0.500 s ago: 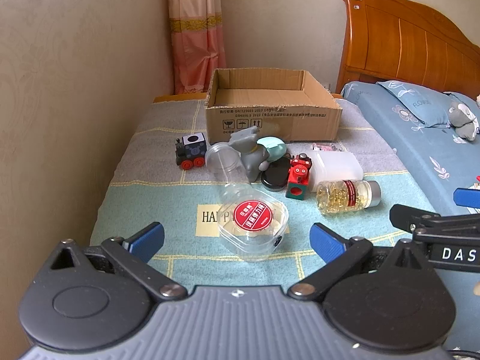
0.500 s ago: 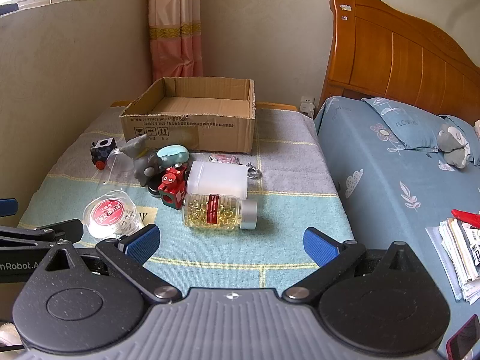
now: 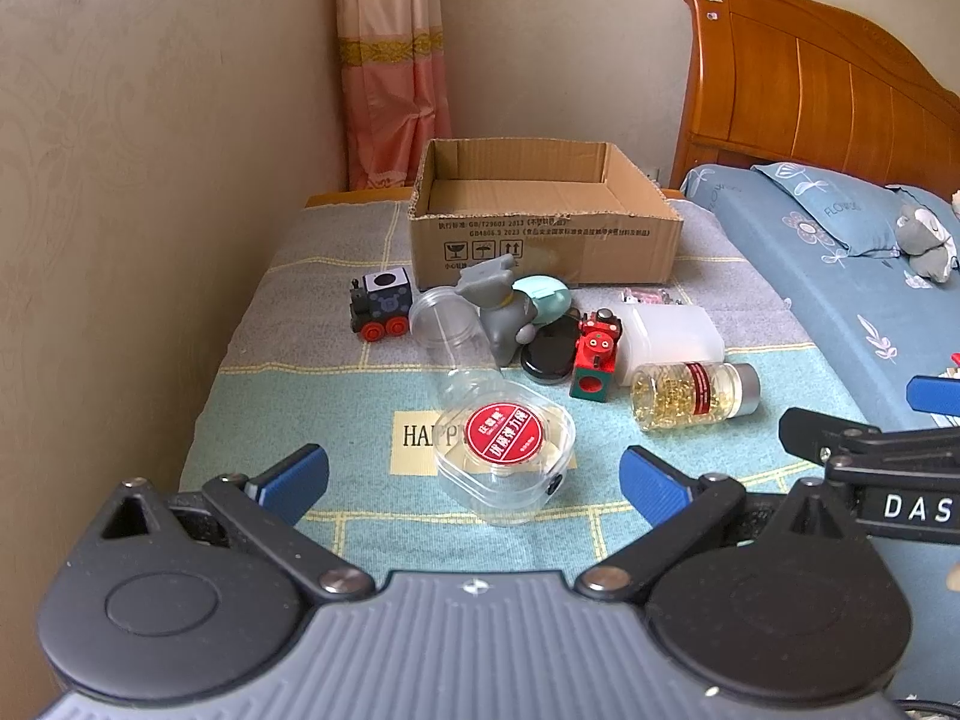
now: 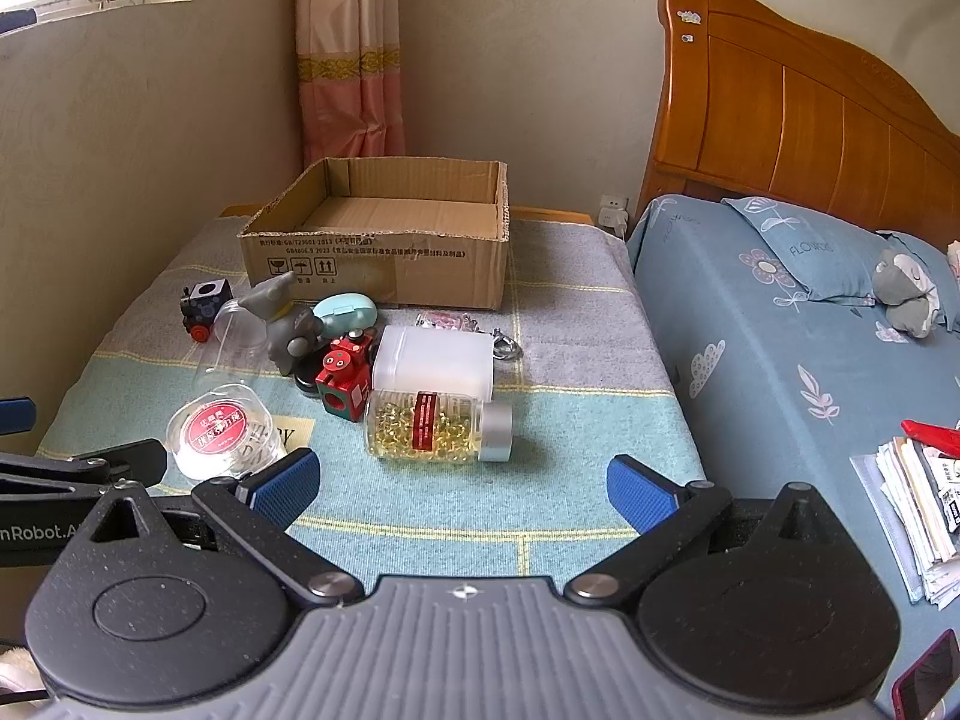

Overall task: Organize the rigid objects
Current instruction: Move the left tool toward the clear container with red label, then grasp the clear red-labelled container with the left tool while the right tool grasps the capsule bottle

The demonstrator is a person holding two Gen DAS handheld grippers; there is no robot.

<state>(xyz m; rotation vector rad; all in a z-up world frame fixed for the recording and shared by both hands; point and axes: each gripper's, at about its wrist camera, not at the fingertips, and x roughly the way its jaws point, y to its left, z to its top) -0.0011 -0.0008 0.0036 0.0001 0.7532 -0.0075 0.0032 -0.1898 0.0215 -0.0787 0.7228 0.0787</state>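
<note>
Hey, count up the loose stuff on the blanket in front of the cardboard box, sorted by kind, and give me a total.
Toy trains: 2, black train, red train
Grey animal figure: 1
Clear containers: 2, empty jar, red-label case
Capsule bottle: 1
White bottle: 1
Teal case: 1
Black lid: 1
Keychain: 1
Total: 10

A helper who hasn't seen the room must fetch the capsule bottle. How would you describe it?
On the mat in front of the cardboard box, the capsule bottle lies on its side against the white container. Only it holds golden capsules, with a red label and silver cap.
</note>
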